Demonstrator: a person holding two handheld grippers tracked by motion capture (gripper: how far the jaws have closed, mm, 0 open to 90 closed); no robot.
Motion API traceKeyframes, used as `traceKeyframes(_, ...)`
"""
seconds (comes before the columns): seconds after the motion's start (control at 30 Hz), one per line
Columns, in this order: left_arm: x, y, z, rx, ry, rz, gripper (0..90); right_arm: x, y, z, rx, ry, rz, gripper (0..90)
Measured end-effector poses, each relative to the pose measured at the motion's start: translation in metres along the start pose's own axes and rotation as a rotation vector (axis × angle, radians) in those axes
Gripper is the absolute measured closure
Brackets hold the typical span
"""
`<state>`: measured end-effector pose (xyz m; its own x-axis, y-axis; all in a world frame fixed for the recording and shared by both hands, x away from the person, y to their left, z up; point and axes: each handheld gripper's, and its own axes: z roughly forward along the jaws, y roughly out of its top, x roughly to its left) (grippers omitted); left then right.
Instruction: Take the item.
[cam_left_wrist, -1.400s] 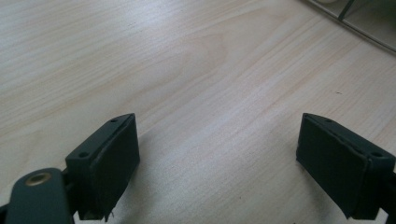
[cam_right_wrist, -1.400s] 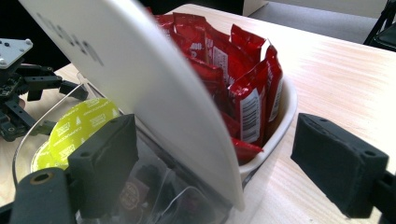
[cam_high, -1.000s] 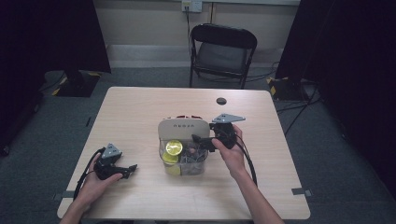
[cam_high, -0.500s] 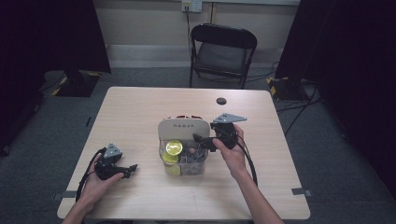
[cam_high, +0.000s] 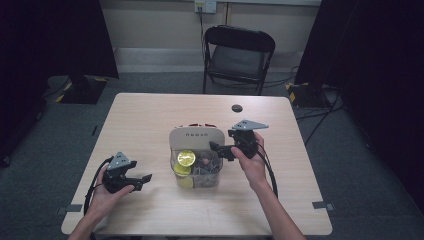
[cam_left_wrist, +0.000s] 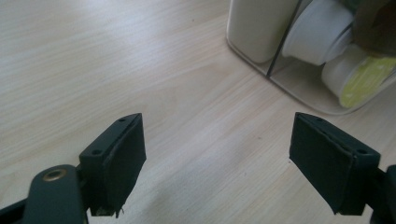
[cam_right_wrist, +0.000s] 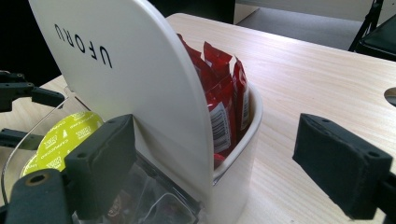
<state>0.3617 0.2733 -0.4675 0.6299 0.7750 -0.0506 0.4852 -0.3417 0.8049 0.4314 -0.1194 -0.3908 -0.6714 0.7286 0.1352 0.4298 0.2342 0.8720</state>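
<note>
Beside one organizer (cam_high: 195, 137), two grippers (cam_high: 136, 178) (cam_high: 220, 148), fingers apart.

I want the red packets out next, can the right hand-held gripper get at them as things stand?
Probably yes. The right hand-held gripper is open beside the organizer, and the red packets stand uncovered in its back compartment; the white divider sits close against them.

From above, the contents of the clear front compartment (cam_high: 205, 167) are too small and dark to name, beside the yellow-lidded cups (cam_high: 185, 159). The organizer's white divider (cam_right_wrist: 135, 84) hides most of the red packets (cam_right_wrist: 222, 100) behind it. In the left claw view the organizer (cam_left_wrist: 261, 35) is cut off by the frame's top and right edges.
</note>
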Motion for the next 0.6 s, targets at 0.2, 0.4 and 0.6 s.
traceKeyframes(0.2,-0.006,0.008,-0.005,-0.027,-0.049,-0.001,18.3,0.003,0.000,-0.001,-0.002,-0.013,0.004,13.6)
traceKeyframes(0.4,-0.018,0.017,-0.009,-0.048,-0.089,-0.016,21.5,0.002,-0.001,0.000,-0.006,-0.009,0.014,13.2)
traceKeyframes(0.6,-0.031,0.028,-0.014,-0.080,-0.134,-0.003,21.4,0.001,0.000,0.001,-0.006,0.002,0.010,12.3)
